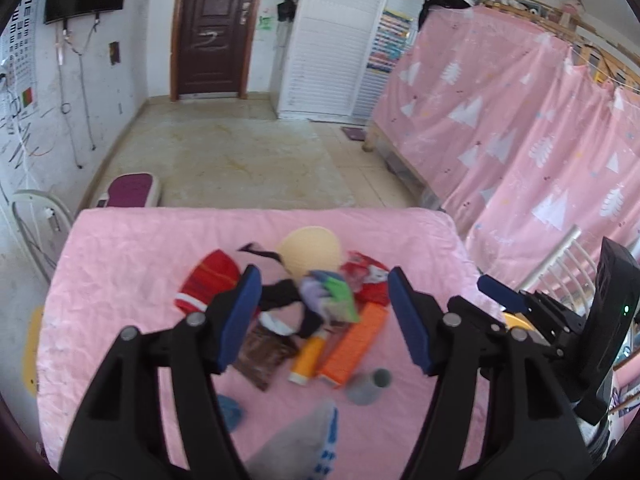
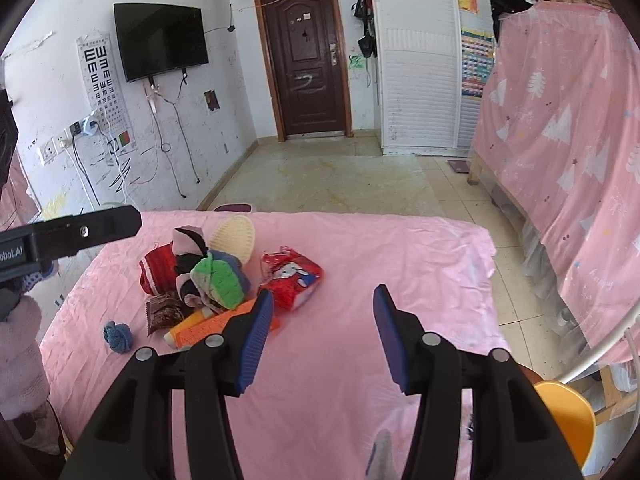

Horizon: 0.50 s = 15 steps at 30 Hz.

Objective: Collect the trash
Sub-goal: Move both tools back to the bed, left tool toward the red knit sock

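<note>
Pink-sheeted table (image 1: 120,248) carries a mixed heap mid-surface. Red crinkled snack bag (image 2: 292,276) lies on the heap's right edge, just ahead-left of the right gripper (image 2: 320,336). Orange rectangular box (image 1: 354,346) and brown foil wrapper (image 1: 264,354) lie between the left gripper's (image 1: 320,316) fingers. Both grippers wide open, empty.

Left gripper (image 1: 324,312) jaws wide apart above pink-covered table (image 1: 120,272), framing a trash pile: orange box (image 1: 354,346), yellow-orange bottle (image 1: 308,356), brown wrapper (image 1: 264,354), red snack bag (image 1: 366,280), cream round brush (image 1: 308,252), with right gripper (image 1: 504,296) at right edge.
</note>
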Each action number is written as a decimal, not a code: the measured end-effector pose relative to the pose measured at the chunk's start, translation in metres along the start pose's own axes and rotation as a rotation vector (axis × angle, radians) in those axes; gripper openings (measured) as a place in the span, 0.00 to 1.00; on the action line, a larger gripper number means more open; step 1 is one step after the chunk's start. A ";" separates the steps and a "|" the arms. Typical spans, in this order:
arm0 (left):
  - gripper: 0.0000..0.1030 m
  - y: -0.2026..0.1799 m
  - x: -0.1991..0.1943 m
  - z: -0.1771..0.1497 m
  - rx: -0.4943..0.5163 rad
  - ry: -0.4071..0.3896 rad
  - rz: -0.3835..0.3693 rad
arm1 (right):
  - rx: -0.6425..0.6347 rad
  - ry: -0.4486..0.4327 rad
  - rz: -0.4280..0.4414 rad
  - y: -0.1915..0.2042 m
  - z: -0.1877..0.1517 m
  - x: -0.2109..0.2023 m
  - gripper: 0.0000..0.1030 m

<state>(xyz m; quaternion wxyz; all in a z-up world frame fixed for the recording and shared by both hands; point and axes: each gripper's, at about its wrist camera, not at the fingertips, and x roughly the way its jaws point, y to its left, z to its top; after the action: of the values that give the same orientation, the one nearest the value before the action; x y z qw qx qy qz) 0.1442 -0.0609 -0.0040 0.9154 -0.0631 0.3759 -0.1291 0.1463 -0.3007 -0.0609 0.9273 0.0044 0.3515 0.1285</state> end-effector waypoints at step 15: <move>0.62 0.085 0.051 -0.004 -0.169 0.147 0.136 | 0.030 0.090 0.049 0.011 0.026 0.072 0.55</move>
<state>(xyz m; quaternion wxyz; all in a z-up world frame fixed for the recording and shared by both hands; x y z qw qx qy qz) 0.1925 0.0060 -0.0594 0.8835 -0.1047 0.4549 -0.0390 0.2126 -0.2707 -0.0865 0.9070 0.0212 0.3944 0.1461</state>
